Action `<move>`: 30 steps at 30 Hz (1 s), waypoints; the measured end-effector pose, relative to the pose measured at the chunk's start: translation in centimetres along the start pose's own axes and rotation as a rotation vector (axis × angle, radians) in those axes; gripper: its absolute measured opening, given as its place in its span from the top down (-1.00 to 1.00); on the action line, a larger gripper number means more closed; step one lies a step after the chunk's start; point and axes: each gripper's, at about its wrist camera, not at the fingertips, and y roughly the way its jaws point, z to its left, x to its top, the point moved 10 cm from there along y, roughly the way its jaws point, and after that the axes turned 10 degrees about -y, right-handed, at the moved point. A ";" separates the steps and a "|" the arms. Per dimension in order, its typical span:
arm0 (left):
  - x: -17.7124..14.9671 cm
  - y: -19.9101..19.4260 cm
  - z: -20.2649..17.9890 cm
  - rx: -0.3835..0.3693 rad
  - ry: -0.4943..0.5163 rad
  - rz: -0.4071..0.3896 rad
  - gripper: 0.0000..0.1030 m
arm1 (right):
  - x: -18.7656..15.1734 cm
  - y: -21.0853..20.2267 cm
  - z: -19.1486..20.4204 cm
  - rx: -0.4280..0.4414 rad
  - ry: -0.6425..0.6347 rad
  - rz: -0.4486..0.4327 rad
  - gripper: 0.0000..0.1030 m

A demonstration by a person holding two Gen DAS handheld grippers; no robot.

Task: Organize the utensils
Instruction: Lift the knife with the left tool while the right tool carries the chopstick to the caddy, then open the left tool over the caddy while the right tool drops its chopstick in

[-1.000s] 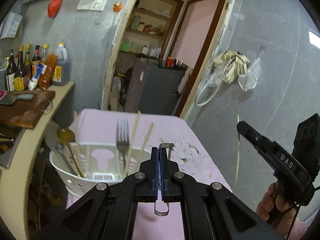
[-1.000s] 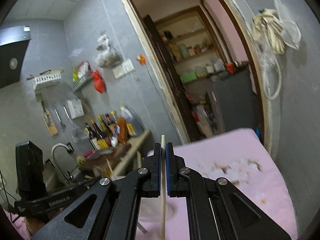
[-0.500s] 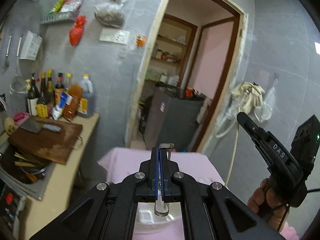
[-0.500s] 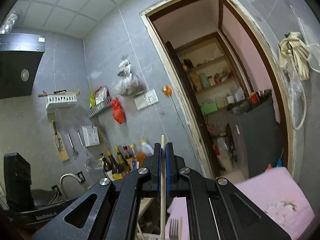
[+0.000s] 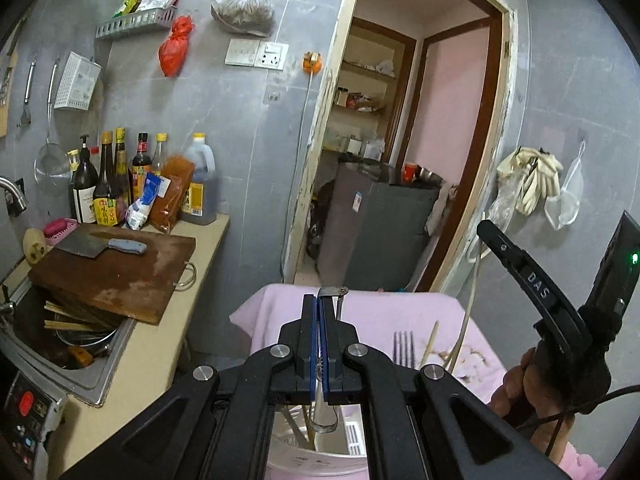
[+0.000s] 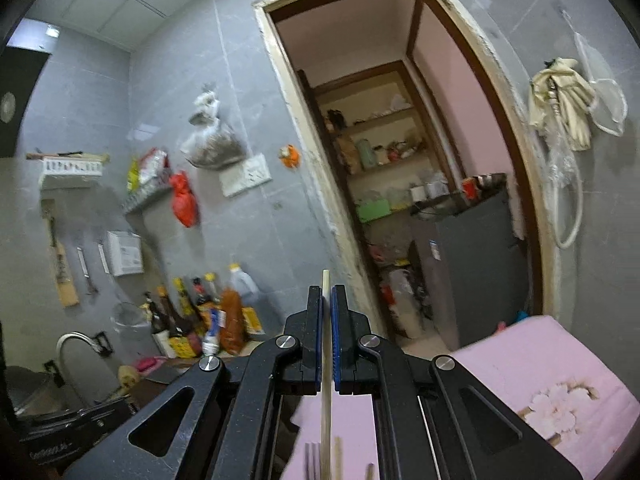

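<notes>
My left gripper (image 5: 319, 304) is shut on a metal utensil (image 5: 335, 298) whose handle end sticks out past the fingertips and whose lower end hangs toward a white plastic utensil basket (image 5: 320, 460). A fork (image 5: 403, 347) and wooden chopsticks (image 5: 430, 342) stand up from the basket. My right gripper (image 6: 327, 294) is shut on a wooden chopstick (image 6: 326, 360) held upright above the fork tines (image 6: 311, 462) and other chopsticks. The right gripper also shows in the left wrist view (image 5: 532, 280), to the right of the basket.
The basket sits on a pink-covered table (image 5: 400, 312). To the left is a counter with a wooden cutting board (image 5: 116, 272), a cleaver (image 5: 100, 246), sauce bottles (image 5: 140, 180) and a sink (image 5: 60, 340) holding dishes. A doorway (image 5: 400, 160) lies straight ahead.
Both grippers tilted up, then came partly back down toward the basket. Each kept hold of its utensil.
</notes>
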 end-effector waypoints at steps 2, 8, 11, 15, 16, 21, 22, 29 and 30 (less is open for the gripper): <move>-0.7 0.7 0.2 0.013 0.003 0.003 0.96 | -0.9 0.3 -0.6 -0.018 0.011 0.014 0.92; -2.1 2.1 0.4 0.029 0.023 0.014 0.96 | -3.0 0.9 -1.5 -0.043 0.000 0.045 0.92; -2.8 2.3 0.5 0.032 0.020 0.026 0.96 | -3.6 1.0 -1.7 -0.050 -0.003 0.051 0.92; -3.0 2.3 0.4 0.025 0.022 0.034 0.96 | -3.9 0.8 -1.6 -0.054 -0.019 0.045 0.92; -3.0 2.3 0.3 0.020 0.021 0.040 0.96 | -4.1 0.7 -1.6 -0.057 -0.025 0.044 0.92; -3.1 2.2 0.6 -0.004 -0.009 0.068 0.96 | -4.5 0.4 -1.3 -0.045 -0.038 0.056 0.92; -3.1 2.1 0.6 -0.008 -0.016 0.071 0.96 | -4.7 0.3 -1.3 -0.041 -0.041 0.062 0.92; -3.2 1.8 0.6 -0.025 -0.019 0.082 0.94 | -5.1 -0.5 -1.7 -0.030 -0.050 0.113 0.89; -3.3 1.8 0.6 -0.027 -0.020 0.086 0.92 | -5.1 -0.6 -1.8 -0.026 -0.049 0.117 0.86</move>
